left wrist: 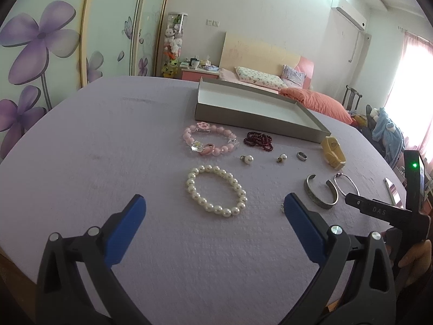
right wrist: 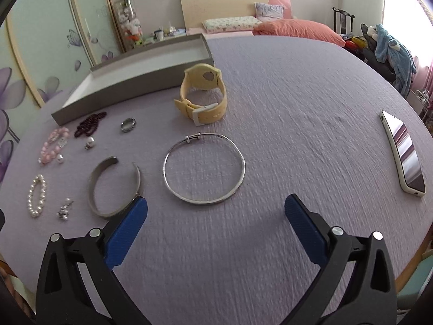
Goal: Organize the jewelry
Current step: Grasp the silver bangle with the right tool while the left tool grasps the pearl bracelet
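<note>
Jewelry lies spread on a lilac cloth in front of a shallow grey box (left wrist: 251, 120) (right wrist: 127, 89) with a white inside. My left gripper (left wrist: 215, 204) is open, just short of a white pearl bracelet (left wrist: 216, 189) (right wrist: 37, 195). Behind that lie a pink bead bracelet (left wrist: 209, 140) (right wrist: 54, 145), a dark red bead strand (left wrist: 257, 139) (right wrist: 90, 124), two pearl earrings (left wrist: 247, 159), a ring (left wrist: 301, 156) (right wrist: 127, 124) and a yellow watch (left wrist: 333, 153) (right wrist: 203, 94). My right gripper (right wrist: 216, 207) is open before a thin silver bangle (right wrist: 204, 168) (left wrist: 346, 185), beside a silver cuff (right wrist: 115, 187) (left wrist: 322, 192).
A phone (right wrist: 404, 153) lies at the right edge of the table. A small silver charm (right wrist: 65, 208) sits near the pearl bracelet. Beyond the table are a bed with pillows (left wrist: 259, 78), a wardrobe with purple flowers (left wrist: 40, 43) and a chair piled with clothes (right wrist: 389, 48).
</note>
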A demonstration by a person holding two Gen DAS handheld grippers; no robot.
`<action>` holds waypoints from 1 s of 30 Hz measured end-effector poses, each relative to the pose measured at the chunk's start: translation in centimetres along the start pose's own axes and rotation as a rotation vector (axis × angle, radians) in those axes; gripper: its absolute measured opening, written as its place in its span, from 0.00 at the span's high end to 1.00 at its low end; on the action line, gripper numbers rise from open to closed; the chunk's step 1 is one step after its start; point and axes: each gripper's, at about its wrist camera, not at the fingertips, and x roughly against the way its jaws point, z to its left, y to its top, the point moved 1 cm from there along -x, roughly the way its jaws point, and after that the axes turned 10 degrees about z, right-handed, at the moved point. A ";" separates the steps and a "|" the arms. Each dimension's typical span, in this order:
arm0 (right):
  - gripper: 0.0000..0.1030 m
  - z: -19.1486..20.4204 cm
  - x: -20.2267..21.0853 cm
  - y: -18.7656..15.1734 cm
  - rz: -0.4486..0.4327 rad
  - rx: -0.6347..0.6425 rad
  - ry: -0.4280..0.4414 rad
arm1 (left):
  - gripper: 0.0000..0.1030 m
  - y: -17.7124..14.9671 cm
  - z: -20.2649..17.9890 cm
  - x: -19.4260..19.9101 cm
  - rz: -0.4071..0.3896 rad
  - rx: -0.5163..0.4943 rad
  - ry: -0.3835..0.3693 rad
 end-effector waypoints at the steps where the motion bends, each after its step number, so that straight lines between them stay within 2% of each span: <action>1: 0.01 0.2 0.0 0.2 0.003 0.011 -0.015 | 0.02 0.1 0.0 -0.2 0.006 -0.003 0.004; 5: 0.06 0.6 -0.5 0.8 0.008 0.040 -0.055 | 0.02 0.5 0.2 -1.2 0.038 -0.007 0.021; 10: 0.14 0.8 -0.6 1.6 0.007 0.057 -0.046 | 0.02 0.9 0.4 -2.3 0.069 -0.011 0.033; 11: 0.16 0.8 -0.7 1.7 0.004 0.060 -0.043 | 0.02 1.0 0.3 -2.6 0.074 -0.012 0.036; 13: 0.29 1.0 -0.6 1.8 -0.012 0.078 -0.030 | 0.02 1.3 0.4 -3.1 0.089 -0.018 0.047; 20: 0.30 0.7 -0.6 2.0 -0.031 0.077 -0.013 | 0.02 2.3 0.7 -4.6 0.142 -0.027 0.070; 23: 0.30 0.6 -0.3 2.3 -0.038 0.065 0.011 | 0.02 2.9 1.3 -4.6 0.140 -0.013 0.081; 25: 0.30 0.5 -0.1 2.3 -0.047 0.068 0.017 | 0.18 3.3 1.8 -4.9 0.146 -0.008 0.106; 30: 0.30 0.8 0.1 2.4 -0.058 0.077 0.033 | 0.40 3.6 2.4 -6.3 0.203 -0.009 0.127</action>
